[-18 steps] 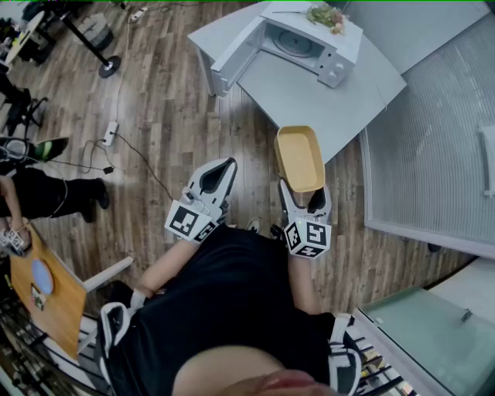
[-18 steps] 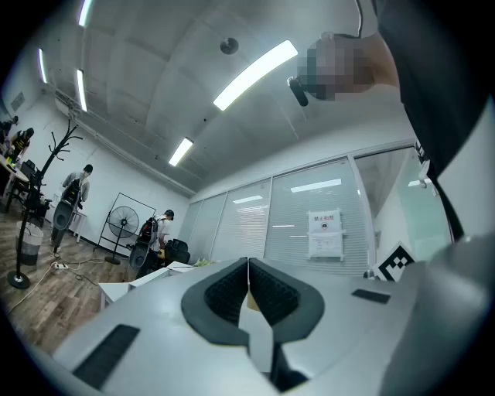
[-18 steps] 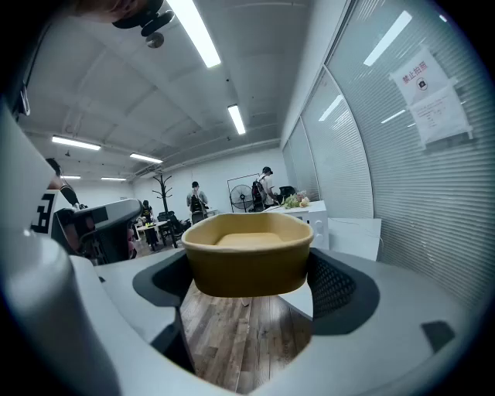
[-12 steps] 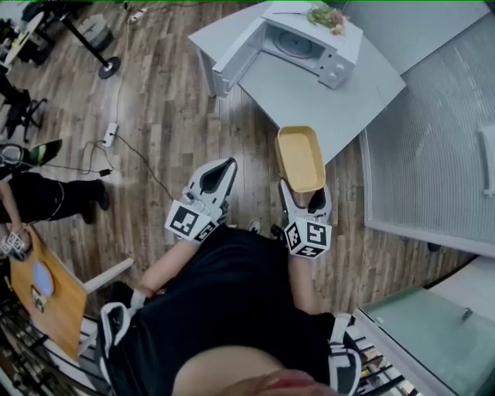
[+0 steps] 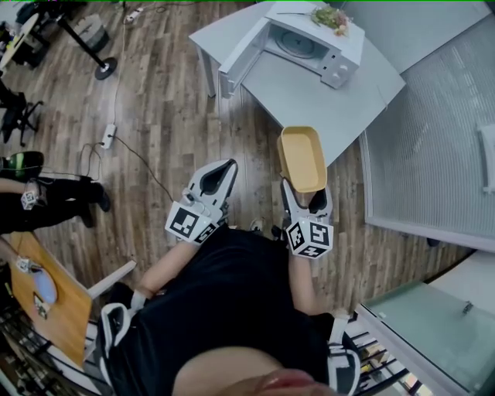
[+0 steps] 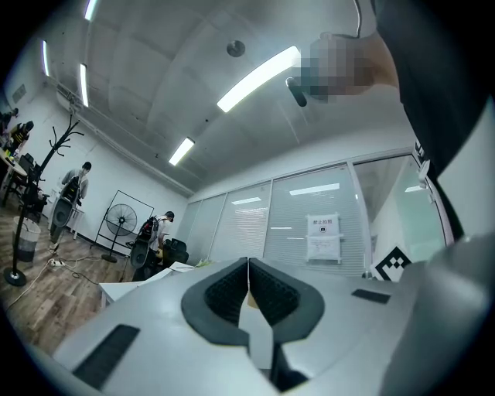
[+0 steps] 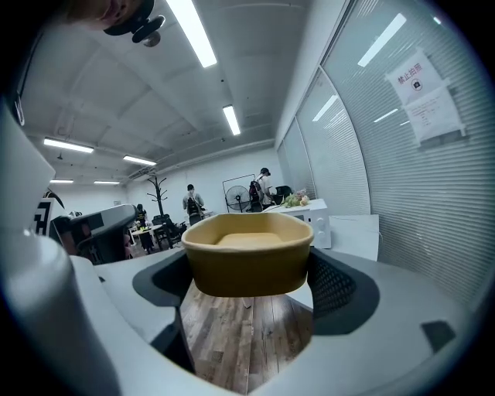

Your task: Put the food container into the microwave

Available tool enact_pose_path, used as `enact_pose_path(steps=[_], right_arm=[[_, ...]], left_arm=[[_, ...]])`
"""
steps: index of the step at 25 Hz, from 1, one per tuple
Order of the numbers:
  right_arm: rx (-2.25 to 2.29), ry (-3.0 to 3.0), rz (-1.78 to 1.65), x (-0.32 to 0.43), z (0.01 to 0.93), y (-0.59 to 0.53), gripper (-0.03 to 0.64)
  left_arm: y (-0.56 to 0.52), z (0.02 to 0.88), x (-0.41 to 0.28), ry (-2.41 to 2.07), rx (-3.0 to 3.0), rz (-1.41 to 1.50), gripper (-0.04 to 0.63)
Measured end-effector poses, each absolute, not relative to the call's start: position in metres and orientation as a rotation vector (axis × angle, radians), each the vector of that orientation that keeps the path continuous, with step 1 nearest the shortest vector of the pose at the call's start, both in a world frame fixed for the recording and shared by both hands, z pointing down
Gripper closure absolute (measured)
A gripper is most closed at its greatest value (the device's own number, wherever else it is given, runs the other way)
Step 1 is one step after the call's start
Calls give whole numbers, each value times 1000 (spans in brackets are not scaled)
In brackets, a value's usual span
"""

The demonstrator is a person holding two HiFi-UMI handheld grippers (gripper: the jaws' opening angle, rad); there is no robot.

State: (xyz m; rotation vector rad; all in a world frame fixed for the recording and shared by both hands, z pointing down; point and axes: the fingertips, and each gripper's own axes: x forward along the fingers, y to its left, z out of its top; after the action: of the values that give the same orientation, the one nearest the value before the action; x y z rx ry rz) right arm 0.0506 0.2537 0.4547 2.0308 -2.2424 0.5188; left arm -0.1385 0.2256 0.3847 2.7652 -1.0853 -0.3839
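A tan rectangular food container [image 5: 302, 157] is held out in the air over the wooden floor, with my right gripper [image 5: 306, 196] shut on its near end. In the right gripper view the container [image 7: 247, 261] fills the space between the jaws and looks empty. A white microwave [image 5: 309, 42] stands on the grey table [image 5: 325, 100] ahead, its door [image 5: 241, 56] swung open to the left and its cavity showing a glass plate. My left gripper [image 5: 218, 175] hangs beside the right one over the floor, jaws closed together on nothing [image 6: 247, 288].
Flowers [image 5: 331, 17] lie on top of the microwave. A cable and power strip [image 5: 110, 133] run across the floor at left. A person [image 5: 46, 197] sits at far left near a wooden table [image 5: 46, 298]. A frosted glass wall [image 5: 441, 131] stands to the right.
The scene has shifted slightly: the table and microwave sit a little nearer and the person at far left has moved. Both grippers hold the same pose, container still gripped.
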Motion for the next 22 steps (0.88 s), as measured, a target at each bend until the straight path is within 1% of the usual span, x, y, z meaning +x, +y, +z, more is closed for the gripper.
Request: enact_pose_path(steps=[6, 11, 16, 22], right_arm=[[2075, -2211, 539, 23, 461, 250, 138], [2124, -2161, 582, 26, 474, 233, 138], [2094, -2168, 609, 46, 490, 184, 138], [2028, -2209, 576, 94, 495, 96, 138]], left_arm=[[217, 398, -168, -1036, 2748, -394, 571], [199, 411, -167, -984, 2737, -370, 571], [153, 416, -150, -1012, 2726, -373, 571], [76, 409, -98, -1072, 2742, -369, 571]])
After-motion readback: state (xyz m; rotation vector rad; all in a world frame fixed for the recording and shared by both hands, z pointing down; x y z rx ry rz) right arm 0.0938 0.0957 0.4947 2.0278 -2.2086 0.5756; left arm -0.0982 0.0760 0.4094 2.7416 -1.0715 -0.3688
